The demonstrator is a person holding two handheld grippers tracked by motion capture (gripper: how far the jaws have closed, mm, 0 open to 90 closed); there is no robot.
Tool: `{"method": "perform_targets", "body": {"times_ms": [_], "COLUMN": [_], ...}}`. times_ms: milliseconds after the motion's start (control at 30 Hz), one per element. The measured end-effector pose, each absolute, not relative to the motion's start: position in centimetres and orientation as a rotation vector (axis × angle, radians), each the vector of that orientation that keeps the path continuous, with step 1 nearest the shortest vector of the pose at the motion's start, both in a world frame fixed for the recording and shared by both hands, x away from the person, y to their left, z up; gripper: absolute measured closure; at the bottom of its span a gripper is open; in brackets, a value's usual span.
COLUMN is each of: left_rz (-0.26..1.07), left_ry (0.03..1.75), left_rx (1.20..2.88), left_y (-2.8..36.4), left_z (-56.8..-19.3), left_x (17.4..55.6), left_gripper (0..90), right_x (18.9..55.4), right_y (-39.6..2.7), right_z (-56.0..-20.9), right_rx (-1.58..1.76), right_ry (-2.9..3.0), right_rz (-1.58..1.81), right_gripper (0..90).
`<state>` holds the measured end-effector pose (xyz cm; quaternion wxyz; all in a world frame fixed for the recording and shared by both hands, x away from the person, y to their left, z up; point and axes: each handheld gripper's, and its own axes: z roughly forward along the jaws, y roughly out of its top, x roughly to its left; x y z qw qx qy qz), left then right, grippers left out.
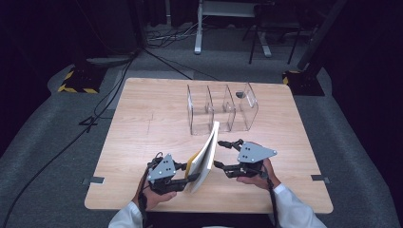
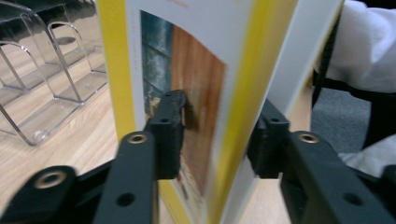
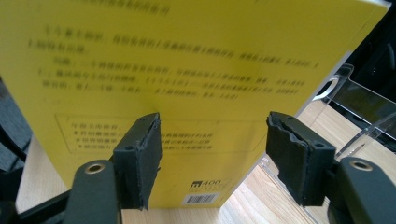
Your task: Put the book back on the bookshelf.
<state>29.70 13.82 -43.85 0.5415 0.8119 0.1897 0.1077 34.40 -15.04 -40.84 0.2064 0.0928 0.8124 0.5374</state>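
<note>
At the table's near edge, just before the clear rack (image 1: 222, 110), your left gripper (image 1: 186, 174) straddles the upright book (image 1: 205, 156), your right gripper (image 1: 219, 153) spread beside it; likely stiff, slick-covered: clamp near the spine.

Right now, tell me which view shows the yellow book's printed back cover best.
The right gripper view: the yellow book's back cover faces it with text and barcode. The left gripper view shows its front picture and edge; the high view shows it edge-on.
</note>
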Motion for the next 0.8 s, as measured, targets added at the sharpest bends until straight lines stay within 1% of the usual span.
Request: {"method": "perform_targets", "body": {"times_ms": [33, 100, 200, 400, 467, 600, 633, 800], "left_rz": [0.249, 0.230, 0.236, 0.237, 0.251, 0.295, 0.303, 0.369], "left_ry": [0.451, 0.458, 0.450, 0.445, 0.459, 0.511, 0.526, 0.585], "left_rx": [1.935, 1.950, 1.971, 1.987, 1.979, 1.963, 1.960, 1.954], "left_y": [14.0, 14.0, 13.7, 12.0, 11.6, 11.0, 10.9, 11.0], "left_z": [-43.9, -44.0, -44.1, -44.4, -44.4, -44.4, -44.4, -44.5], "left_x": [29.6, 29.3, 28.9, 27.8, 27.7, 27.6, 27.6, 27.7], "left_gripper": [50.5, 43.5, 31.1, 21.1, 19.1, 18.1, 18.8, 29.7], "right_x": [34.3, 34.2, 34.0, 33.8, 33.8, 33.7, 33.7, 33.9], "right_y": [-14.8, -14.6, -14.4, -13.9, -13.6, -13.3, -13.1, -12.6], "right_z": [-41.0, -41.1, -41.2, -41.4, -41.4, -41.5, -41.5, -41.5], "right_rx": [0.253, 0.248, 0.256, 0.276, 0.285, 0.296, 0.295, 0.335], "right_ry": [2.266, 2.263, 2.257, 2.240, 2.238, 2.235, 2.235, 2.240], "right_rz": [1.485, 1.479, 1.480, 1.478, 1.477, 1.475, 1.475, 1.491], "right_gripper": [36.5, 36.5, 36.2, 38.5, 38.5, 38.5, 38.4, 36.7]}}
